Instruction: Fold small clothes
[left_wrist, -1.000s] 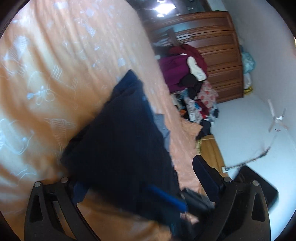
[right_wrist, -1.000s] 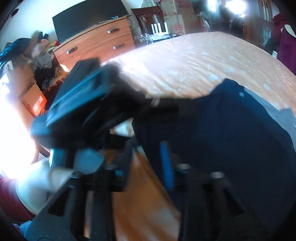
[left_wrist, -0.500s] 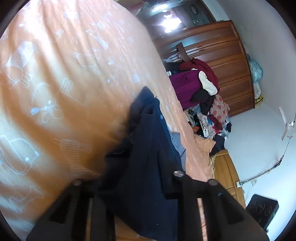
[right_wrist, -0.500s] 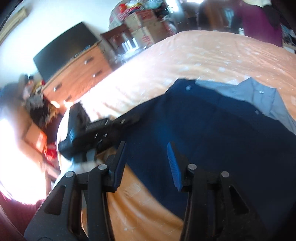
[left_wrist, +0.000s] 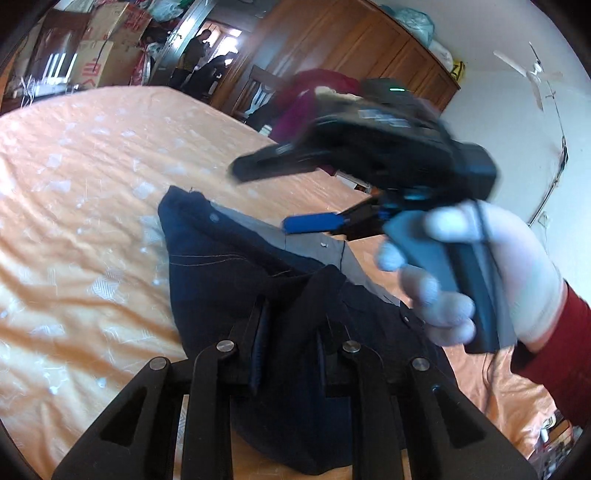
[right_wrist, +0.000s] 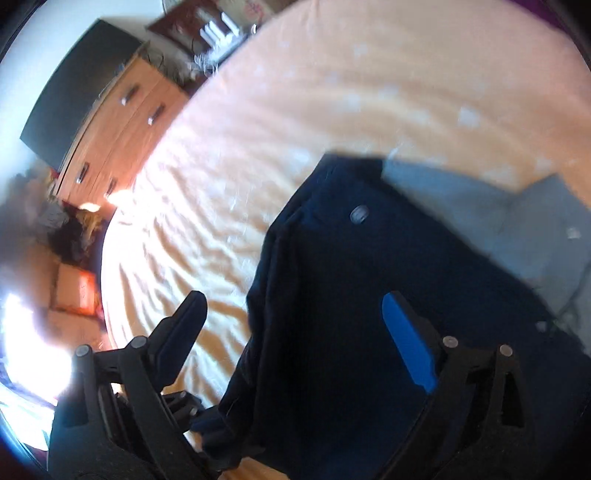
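- The navy trousers (left_wrist: 236, 280) lie low and centre in the frame on the orange bedsheet (left_wrist: 81, 206), waistband with its button (right_wrist: 359, 213) farthest from us; soft but weighty cloth, best taken at the waistband or a folded edge.
- Our left gripper (left_wrist: 291, 321) is clenched on a fold of them.
- Our right gripper (right_wrist: 295, 325) hangs released above the cloth.
- A second ago both grippers crowded the near edge; now the right one has lifted clear.

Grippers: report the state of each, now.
Left gripper: shut on the dark navy denim garment.
Right gripper: open, holding nothing, above the same garment.
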